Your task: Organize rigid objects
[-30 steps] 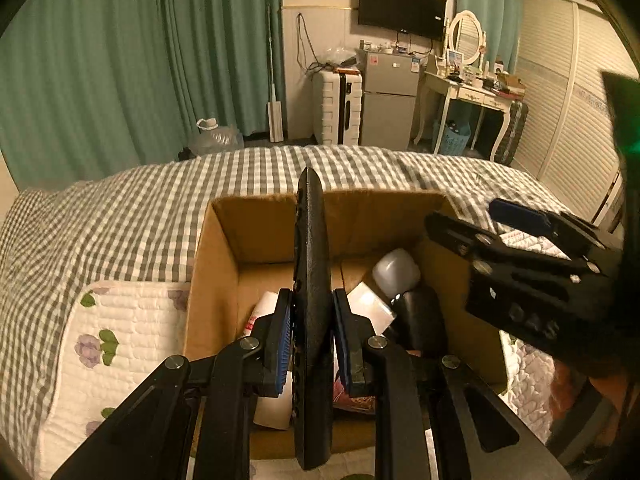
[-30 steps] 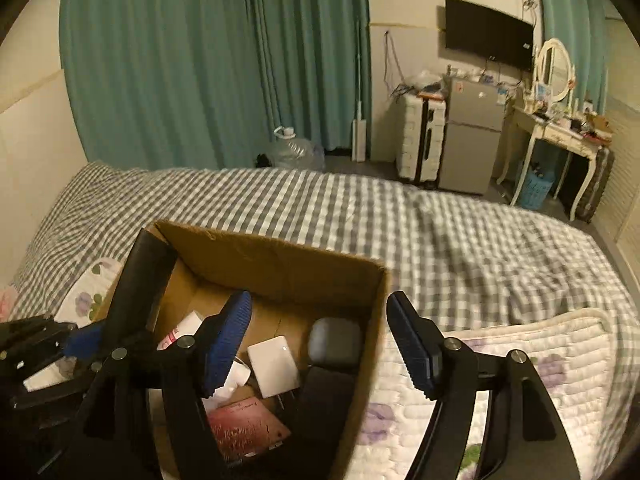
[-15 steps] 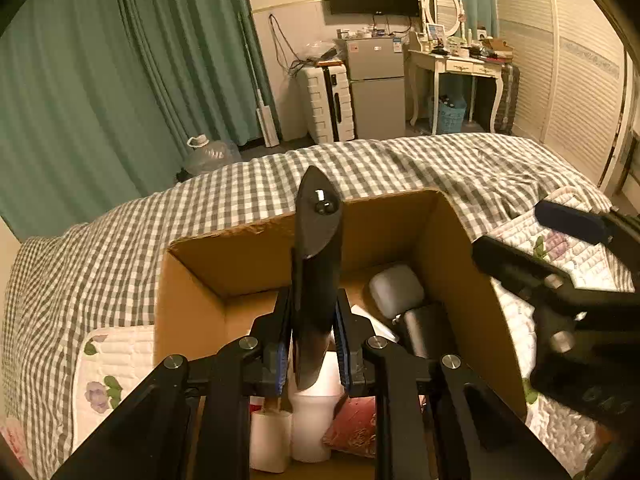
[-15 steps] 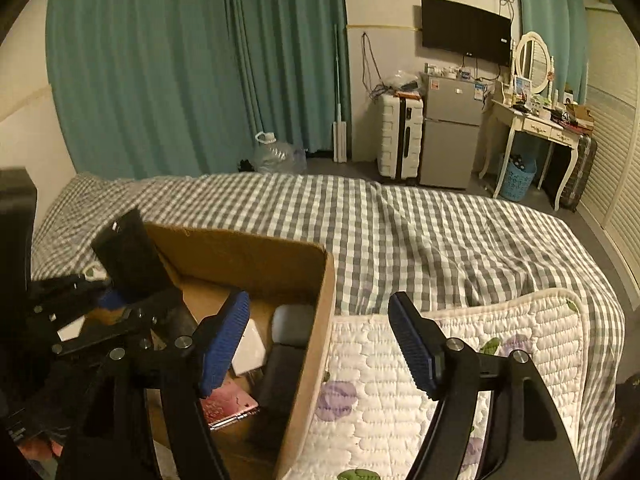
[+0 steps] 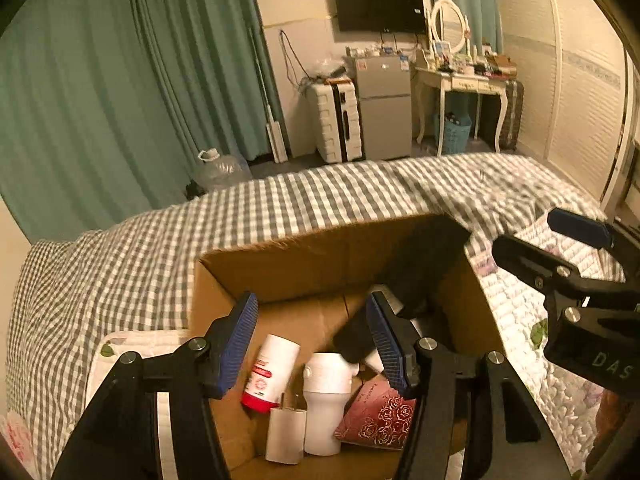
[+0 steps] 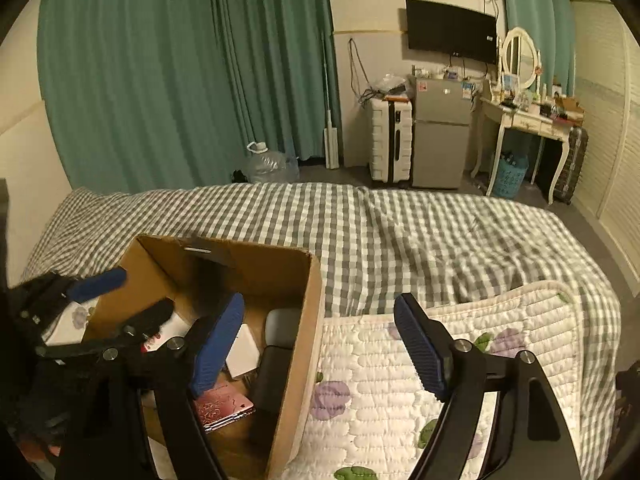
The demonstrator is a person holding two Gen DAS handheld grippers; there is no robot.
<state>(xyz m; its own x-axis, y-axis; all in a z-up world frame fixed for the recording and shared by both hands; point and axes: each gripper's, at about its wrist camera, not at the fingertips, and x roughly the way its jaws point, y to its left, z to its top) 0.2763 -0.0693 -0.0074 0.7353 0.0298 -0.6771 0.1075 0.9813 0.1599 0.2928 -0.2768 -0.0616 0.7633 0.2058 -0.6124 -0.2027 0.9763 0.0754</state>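
An open cardboard box [image 5: 288, 264] stands on the bed and also shows in the right wrist view [image 6: 304, 320]. My left gripper [image 5: 312, 340] is open and empty above the box. A long black object [image 5: 416, 276], blurred, lies tilted inside the box against its far right corner. The box also holds a red-and-white tube [image 5: 272, 372], a white cup [image 5: 326, 388], a white charger [image 5: 286, 434] and a red patterned packet [image 5: 380, 416]. My right gripper [image 6: 320, 344] is open and empty, straddling the box's right wall, and shows in the left wrist view [image 5: 576, 264].
The bed has a grey checked cover [image 6: 400, 232] and a white quilted floral mat [image 6: 460, 360] to the right of the box. Beyond the bed are green curtains [image 6: 160, 72], a water jug [image 6: 268, 164], a suitcase, a small fridge [image 6: 440, 136] and a dressing table.
My left gripper has opened and let go of the long black object, which has dropped into the box. My right gripper has shifted a little to the right, still open.
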